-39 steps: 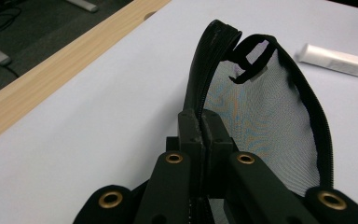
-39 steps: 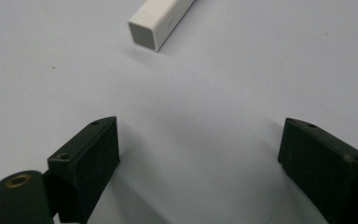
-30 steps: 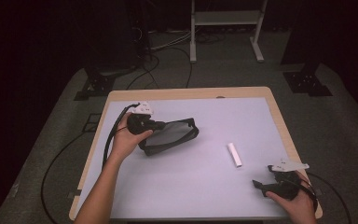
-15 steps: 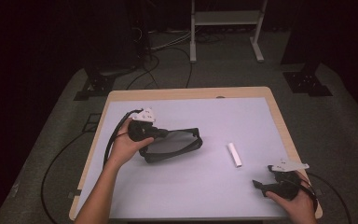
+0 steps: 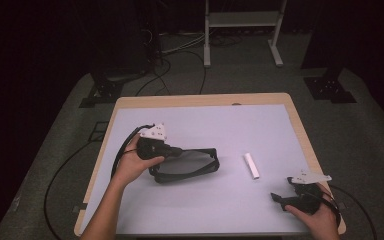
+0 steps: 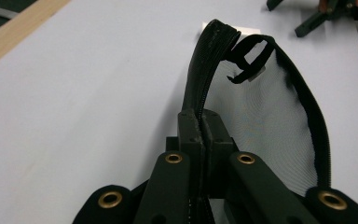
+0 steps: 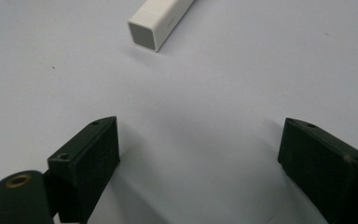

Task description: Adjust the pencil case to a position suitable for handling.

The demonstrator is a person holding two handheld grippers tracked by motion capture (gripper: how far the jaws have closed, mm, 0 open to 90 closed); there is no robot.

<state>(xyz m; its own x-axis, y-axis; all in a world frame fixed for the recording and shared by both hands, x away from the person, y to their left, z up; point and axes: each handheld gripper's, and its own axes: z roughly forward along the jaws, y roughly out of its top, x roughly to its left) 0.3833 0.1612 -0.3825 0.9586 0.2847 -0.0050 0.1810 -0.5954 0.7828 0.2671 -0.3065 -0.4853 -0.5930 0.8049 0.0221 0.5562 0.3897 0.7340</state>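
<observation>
We pinch the zippered edge of a black mesh pouch (image 6: 261, 116) with our left gripper (image 5: 172, 150), jaws pressed together on it left of the bench's (image 5: 190, 102) middle. The pouch looks light and limp: sheer mesh sags between stiffer fabric borders, so the zipper band is the firm place to hold. A white, smooth, square-ended stick (image 7: 161, 18) lies rigid nearby. Our right gripper (image 7: 200, 158) rests spread and empty before it.
</observation>
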